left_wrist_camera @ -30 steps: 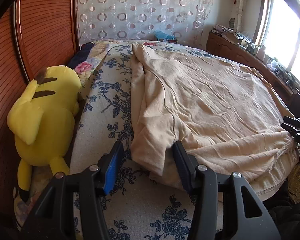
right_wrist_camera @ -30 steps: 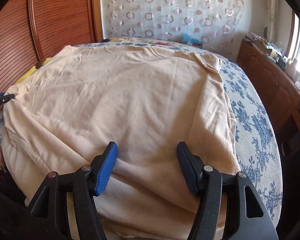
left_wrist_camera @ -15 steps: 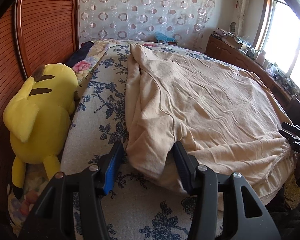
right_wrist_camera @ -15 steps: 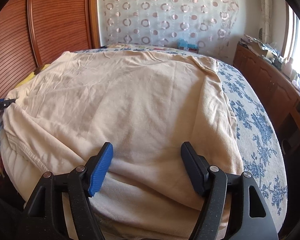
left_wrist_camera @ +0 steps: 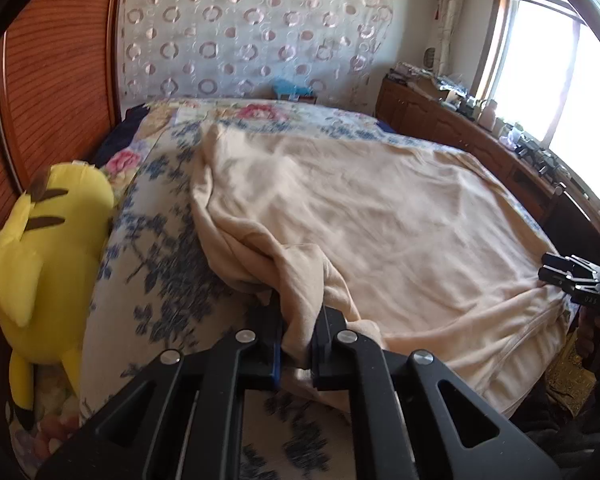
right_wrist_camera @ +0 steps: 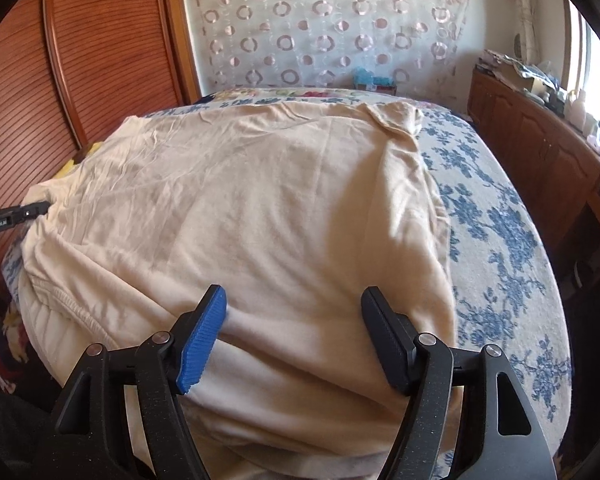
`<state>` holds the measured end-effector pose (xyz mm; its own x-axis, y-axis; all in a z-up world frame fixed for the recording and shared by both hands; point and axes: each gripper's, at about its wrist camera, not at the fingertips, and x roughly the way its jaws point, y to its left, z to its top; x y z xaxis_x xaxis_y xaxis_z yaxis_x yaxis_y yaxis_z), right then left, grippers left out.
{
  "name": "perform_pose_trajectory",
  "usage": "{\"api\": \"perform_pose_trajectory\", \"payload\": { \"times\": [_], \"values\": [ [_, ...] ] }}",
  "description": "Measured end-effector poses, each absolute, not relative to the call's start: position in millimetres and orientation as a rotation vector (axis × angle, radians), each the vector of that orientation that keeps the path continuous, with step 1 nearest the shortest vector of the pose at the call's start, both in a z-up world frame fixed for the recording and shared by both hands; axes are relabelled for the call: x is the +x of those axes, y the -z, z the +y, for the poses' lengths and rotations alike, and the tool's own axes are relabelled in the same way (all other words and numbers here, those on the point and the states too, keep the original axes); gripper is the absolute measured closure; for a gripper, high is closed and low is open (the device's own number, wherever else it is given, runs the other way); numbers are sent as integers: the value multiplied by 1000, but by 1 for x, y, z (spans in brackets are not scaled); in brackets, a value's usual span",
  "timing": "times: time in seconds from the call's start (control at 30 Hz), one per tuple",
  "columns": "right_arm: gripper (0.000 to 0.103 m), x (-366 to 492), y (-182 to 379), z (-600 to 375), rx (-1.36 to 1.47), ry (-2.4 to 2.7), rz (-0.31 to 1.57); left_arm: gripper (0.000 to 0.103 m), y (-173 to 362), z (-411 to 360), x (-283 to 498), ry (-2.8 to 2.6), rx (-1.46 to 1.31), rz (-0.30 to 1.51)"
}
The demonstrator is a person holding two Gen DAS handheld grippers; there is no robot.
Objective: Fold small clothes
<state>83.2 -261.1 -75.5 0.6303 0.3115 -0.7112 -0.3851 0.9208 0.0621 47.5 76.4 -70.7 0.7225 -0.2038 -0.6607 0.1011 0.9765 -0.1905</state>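
A cream garment (left_wrist_camera: 380, 216) lies spread flat over the bed; in the right wrist view the same garment (right_wrist_camera: 280, 200) fills the middle. My left gripper (left_wrist_camera: 298, 312) is closing on the garment's near left edge. The cloth is bunched between its pads and lifted into a ridge. From the right wrist view the left gripper (right_wrist_camera: 28, 212) shows at the far left, at the cloth's edge. My right gripper (right_wrist_camera: 296, 320) stands open over the garment's near right part, nothing pinched between its fingers. It also appears as the right gripper (left_wrist_camera: 572, 280) at the right edge.
The blue-flowered bedspread (left_wrist_camera: 160, 248) lies under the garment and shows to its right (right_wrist_camera: 500, 220). A yellow plush toy (left_wrist_camera: 48, 248) leans at the bed's left against a ribbed wooden panel (left_wrist_camera: 60, 80). A wooden cabinet (right_wrist_camera: 540, 152) with clutter runs along the window side.
My left gripper's jaws have shut on the garment's left edge and pulled it up into a bunch. My right gripper has spread a little wider and shifted slightly.
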Motion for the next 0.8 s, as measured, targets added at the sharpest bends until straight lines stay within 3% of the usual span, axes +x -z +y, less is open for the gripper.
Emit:
{"api": "perform_pose_trajectory", "payload": {
  "times": [0.8],
  "values": [
    [31, 58, 45, -324, -69, -294, 722, 97, -29, -97, 77, 562, 0, 569]
  ]
}}
